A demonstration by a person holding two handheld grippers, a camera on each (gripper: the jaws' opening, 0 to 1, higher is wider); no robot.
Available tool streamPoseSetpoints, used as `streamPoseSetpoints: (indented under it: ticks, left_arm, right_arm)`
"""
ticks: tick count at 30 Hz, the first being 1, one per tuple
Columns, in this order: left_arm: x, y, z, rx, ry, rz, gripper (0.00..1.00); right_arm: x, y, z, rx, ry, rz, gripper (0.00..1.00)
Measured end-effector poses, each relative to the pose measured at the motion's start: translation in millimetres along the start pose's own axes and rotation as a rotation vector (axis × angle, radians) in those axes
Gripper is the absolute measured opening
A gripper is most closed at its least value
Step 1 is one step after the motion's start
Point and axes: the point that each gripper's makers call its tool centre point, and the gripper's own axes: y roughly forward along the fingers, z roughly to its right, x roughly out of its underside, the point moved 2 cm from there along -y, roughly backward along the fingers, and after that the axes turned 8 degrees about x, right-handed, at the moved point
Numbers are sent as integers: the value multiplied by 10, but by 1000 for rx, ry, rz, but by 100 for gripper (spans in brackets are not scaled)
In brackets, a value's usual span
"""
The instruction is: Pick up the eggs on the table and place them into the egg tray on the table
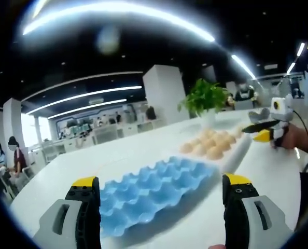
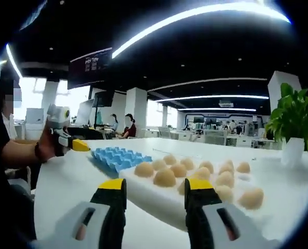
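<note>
Both tongs are open and hold nothing. From the left gripper view, the left tongs hang over the near edge of a white table, their yellow-tipped jaws set wide apart with a blue egg tray lying between and just beyond them. The tray's cups are bare. Past its far end a cluster of tan eggs sits on a white slab, apart from the tray. Behind the eggs stands a green plant in a white pot. At the right edge a hand holds the right tongs above the table near the eggs.

From the right gripper view, the right tongs spread in front of the eggs, the closest egg just beyond the jaw tips. The egg tray lies to the left of the eggs, and the left tongs show beside it, held in a hand. The plant stands at the right.
</note>
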Motion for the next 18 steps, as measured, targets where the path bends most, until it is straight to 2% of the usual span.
streamPoseSetpoints:
  ticks: [2,3,5,7,11,14,18]
  left_arm:
    - [-8,0,11,2,5,2,100]
    - [-11,-3,13,3,5,4,100]
    - [-14,-7,16,3,5,6,100]
    - [-10,-8,19,4,3,5,100]
    - [-4,-3,30,7,1,4,100]
    - [-4,-1,36,9,-1,4,100]
    - [1,2,38,6,-3,3,100]
  right_arm:
    - [11,-11,-118,-41,-32,-4,45]
    - [43,-23,-161,-50,-59,-22,45]
    - [37,-39,-203,-54,-60,-20,46]
    - [1,-51,-201,-55,-44,-2,46]
    - [-63,-83,-91,-30,61,30,46]
    - [-76,-102,-19,-10,105,31,46]
    - [-86,-59,92,33,140,-7,46]
